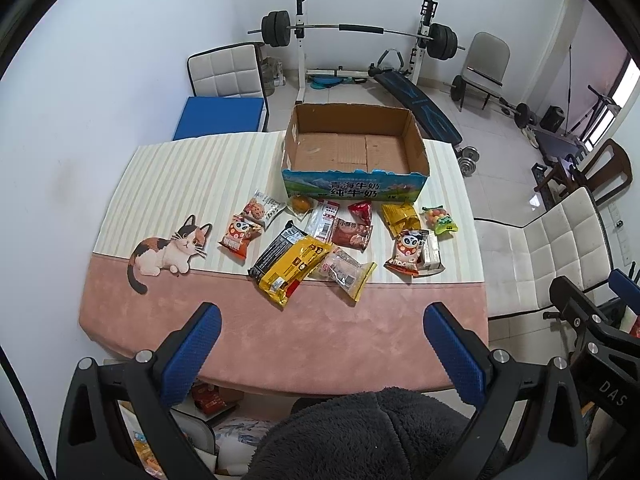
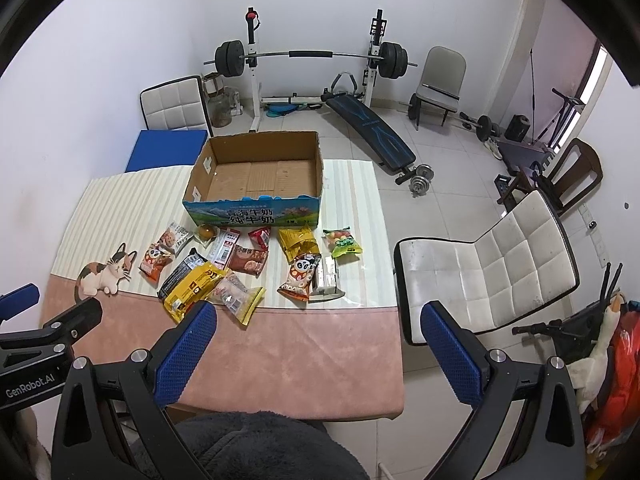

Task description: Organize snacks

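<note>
hovering released and empty over the near worktop edge, both grippers face the snacks (image 1: 320, 240) ahead before the box (image 1: 352, 148); left gripper (image 1: 322, 344) looks nearer than right gripper (image 2: 318, 344).

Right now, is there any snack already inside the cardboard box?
No, the cardboard box shows only its bare brown floor, and the snack packets all lie on the tablecloth in front of it.

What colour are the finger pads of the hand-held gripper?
Blue, with a textured surface; the pads show best in the left wrist view.
</note>
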`<state>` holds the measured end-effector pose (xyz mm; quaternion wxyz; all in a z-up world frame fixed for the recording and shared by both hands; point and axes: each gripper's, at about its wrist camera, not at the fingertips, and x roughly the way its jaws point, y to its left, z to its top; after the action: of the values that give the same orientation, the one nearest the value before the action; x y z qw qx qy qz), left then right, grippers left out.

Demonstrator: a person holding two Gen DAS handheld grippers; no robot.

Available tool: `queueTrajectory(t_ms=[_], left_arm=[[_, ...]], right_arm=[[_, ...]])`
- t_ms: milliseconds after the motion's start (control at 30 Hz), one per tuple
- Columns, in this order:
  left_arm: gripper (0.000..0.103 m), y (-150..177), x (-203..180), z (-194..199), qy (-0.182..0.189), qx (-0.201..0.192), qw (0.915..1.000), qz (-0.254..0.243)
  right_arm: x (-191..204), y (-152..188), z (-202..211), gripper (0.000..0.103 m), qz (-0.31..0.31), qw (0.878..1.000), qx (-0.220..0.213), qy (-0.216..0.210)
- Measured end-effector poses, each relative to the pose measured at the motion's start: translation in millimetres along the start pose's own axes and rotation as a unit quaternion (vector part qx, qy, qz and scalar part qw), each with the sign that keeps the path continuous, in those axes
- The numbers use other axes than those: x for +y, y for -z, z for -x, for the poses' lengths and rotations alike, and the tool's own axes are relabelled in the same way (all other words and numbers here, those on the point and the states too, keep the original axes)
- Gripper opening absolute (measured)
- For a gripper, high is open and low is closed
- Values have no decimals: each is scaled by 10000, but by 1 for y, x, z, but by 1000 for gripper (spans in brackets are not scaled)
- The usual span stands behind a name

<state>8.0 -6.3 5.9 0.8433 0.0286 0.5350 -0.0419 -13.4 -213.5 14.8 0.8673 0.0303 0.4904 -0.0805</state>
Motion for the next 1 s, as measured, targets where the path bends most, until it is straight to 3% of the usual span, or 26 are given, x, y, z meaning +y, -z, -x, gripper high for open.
queueTrajectory(t_ms=[1000], left_arm=[[103, 1, 0, 5, 40, -50, 10000, 22]], right_arm=[[0, -3, 1, 103, 5, 10000, -47, -10]])
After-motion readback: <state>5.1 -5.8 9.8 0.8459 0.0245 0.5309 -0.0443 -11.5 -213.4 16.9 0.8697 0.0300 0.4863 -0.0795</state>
